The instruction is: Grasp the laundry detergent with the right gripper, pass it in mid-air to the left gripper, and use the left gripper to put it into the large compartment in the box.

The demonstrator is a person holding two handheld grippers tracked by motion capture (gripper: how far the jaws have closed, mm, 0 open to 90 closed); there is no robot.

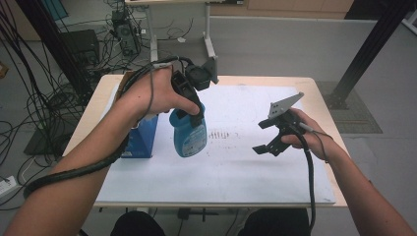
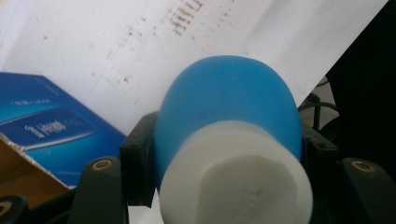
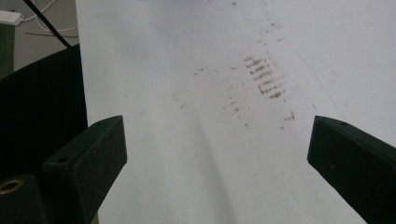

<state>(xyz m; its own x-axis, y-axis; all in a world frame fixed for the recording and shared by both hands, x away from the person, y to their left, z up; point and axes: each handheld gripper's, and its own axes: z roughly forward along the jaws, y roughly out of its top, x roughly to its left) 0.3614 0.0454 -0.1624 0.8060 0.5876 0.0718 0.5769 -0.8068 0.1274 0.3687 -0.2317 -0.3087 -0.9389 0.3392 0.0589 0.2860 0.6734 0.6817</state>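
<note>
A white sheet covers the worktop (image 1: 314, 88), with brown stains (image 1: 222, 133) near its middle. The left gripper (image 1: 189, 105) clenches the blue bottle (image 1: 189, 135) by its neck, left of the stains; a tilt could loosen that narrow hold. The right gripper (image 1: 269, 140) hovers with fingers spread and empty toward the right edge.

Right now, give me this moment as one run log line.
left gripper: shut on blue bottle, upright | right gripper: open, empty, over white sheet | blue box: left of bottle
</note>
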